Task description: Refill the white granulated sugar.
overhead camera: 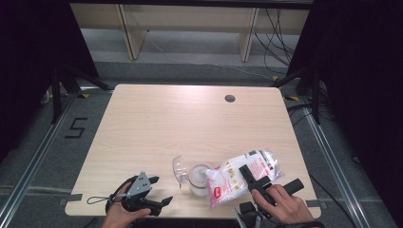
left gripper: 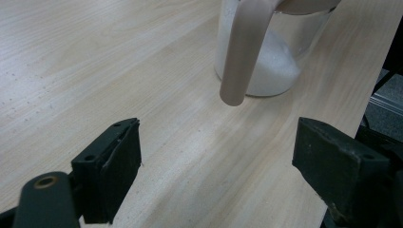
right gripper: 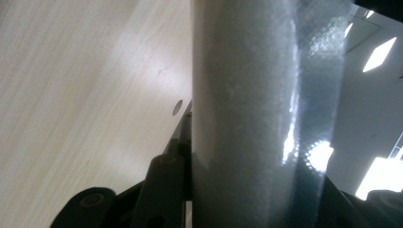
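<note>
A glass jar (overhead camera: 198,179) holding white granules stands near the table's front edge, its clear lid (overhead camera: 179,170) swung open to the left. A clear bag of white granules (overhead camera: 240,175) with red print lies tilted, its lower end over the jar's mouth. My right gripper (overhead camera: 248,175) is shut on the bag (right gripper: 247,114), which presses between the jaws in the right gripper view. My left gripper (overhead camera: 161,190) rests open left of the jar, holding nothing. In the left gripper view its jaws stand wide apart (left gripper: 216,142) before the jar (left gripper: 271,61); a pale bar (left gripper: 242,57) hangs from the jar's top.
The wooden table (overhead camera: 157,123) has a round cable hole (overhead camera: 230,98) at the back right. Black curtains and tripod legs flank the table. A wooden shelf frame (overhead camera: 190,28) stands behind it, and the floor at left bears a "5" mark (overhead camera: 76,128).
</note>
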Demonstrator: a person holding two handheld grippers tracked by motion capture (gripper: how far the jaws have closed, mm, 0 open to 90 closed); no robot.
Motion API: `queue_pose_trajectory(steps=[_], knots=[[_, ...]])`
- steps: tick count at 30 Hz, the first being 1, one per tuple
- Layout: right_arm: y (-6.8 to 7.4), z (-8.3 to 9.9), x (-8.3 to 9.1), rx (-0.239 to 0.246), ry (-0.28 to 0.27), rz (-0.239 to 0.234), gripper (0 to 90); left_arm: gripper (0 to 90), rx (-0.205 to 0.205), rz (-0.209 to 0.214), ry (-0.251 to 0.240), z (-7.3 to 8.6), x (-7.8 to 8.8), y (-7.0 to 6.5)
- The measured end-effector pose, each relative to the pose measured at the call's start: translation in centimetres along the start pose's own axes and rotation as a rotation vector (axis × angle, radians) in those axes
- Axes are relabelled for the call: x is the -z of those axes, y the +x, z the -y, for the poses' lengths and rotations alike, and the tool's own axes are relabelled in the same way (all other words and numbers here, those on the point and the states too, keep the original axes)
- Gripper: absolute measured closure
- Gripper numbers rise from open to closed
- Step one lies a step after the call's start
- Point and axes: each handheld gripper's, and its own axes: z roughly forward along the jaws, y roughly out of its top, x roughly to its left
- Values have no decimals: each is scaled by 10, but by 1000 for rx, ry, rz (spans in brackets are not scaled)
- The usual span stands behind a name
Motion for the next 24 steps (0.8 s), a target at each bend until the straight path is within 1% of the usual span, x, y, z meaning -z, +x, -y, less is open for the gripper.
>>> queue_pose_trajectory(steps=[2,3,4,5,7,9,10,11,13,14,15,16,17,18,20,21,22,23,24], knots=[[0,0,0,-6,-1,-1,725,161,-1,0,0,0,0,0],[0,1,0,8,0,0,725,161,0,0,0,0,0,0],[0,1,-1,-3,-3,-1,725,161,0,0,0,0,0,0],[-2,1,-1,23,-9,0,725,161,0,2,-2,0,0,0],[-1,1,-1,19,-7,-1,725,161,0,0,0,0,0,0],[0,0,0,-5,1,0,725,161,1,0,-1,0,0,0],[-1,-1,0,9,-14,7,726,161,1,0,-1,0,0,0],[-1,-2,1,-1,-6,6,726,160,2,1,-5,0,-1,0],[-1,-4,1,-5,-17,6,726,161,0,-1,0,0,0,0],[-2,-4,1,6,-24,5,726,161,0,-1,0,0,0,0],[-4,-5,0,36,-34,11,726,161,1,2,-2,0,0,0],[-2,-6,1,-3,-34,7,726,161,1,3,-2,0,0,0],[-3,-7,0,7,-47,10,726,161,1,0,-1,0,0,0],[-1,-8,1,-17,-41,9,726,161,1,2,-4,0,0,0],[-1,-8,1,-17,-41,8,726,161,1,1,-1,0,0,0],[-4,-7,0,37,-46,14,727,161,0,2,-1,0,0,0],[-5,-8,-1,58,-57,16,727,161,1,3,-5,0,-1,0],[-1,-8,0,-2,-46,5,727,161,1,0,-1,0,0,0],[-1,-7,0,-8,-37,6,727,161,1,1,-1,0,0,0]])
